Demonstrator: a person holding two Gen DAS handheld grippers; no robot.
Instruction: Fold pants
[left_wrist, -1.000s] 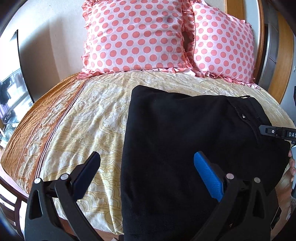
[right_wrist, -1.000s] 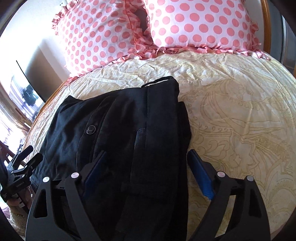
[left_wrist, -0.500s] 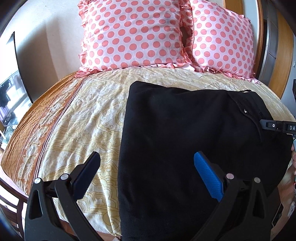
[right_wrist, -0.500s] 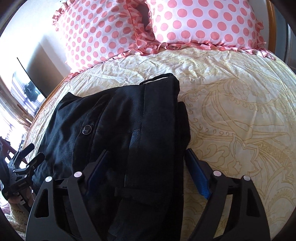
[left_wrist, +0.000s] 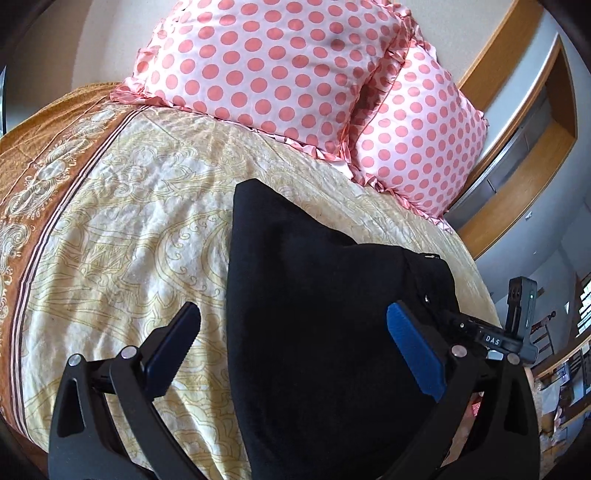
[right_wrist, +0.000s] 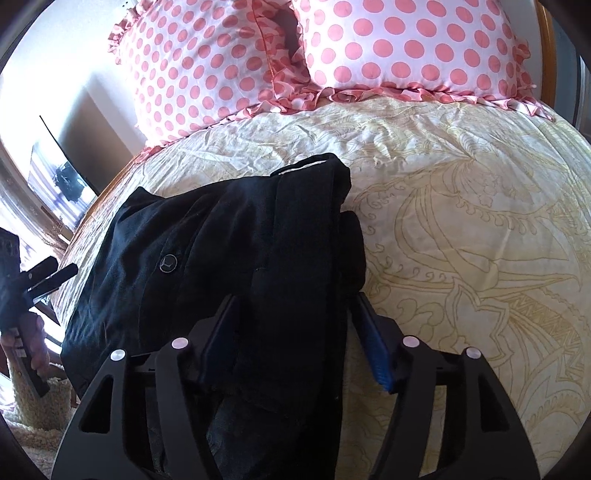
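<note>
Black pants (left_wrist: 314, 314) lie folded on the yellow patterned bedsheet (left_wrist: 129, 221). My left gripper (left_wrist: 291, 332) is open above their near left edge, with one finger over the sheet and the blue pad (left_wrist: 413, 350) over the cloth. In the right wrist view the pants (right_wrist: 221, 240) show a button (right_wrist: 168, 263) and a thick fold along their right side. My right gripper (right_wrist: 291, 325) straddles that fold and its jaws are closing, the fabric between them and the pads at its sides. The left gripper (right_wrist: 48, 277) shows far left, held by a hand (right_wrist: 33, 332).
Two pink polka-dot pillows (left_wrist: 266, 62) (left_wrist: 417, 147) lean at the head of the bed before a wooden headboard (left_wrist: 517, 177). An orange border (left_wrist: 44, 147) runs down the sheet's left side. A dark screen (right_wrist: 59, 177) stands beyond the bed's left edge. Bare sheet (right_wrist: 461, 258) spreads right of the pants.
The left gripper has swung and rolled, so the bed now looks tilted and the right gripper sits closer beside it. The right gripper's jaws have narrowed around the pants' fold.
</note>
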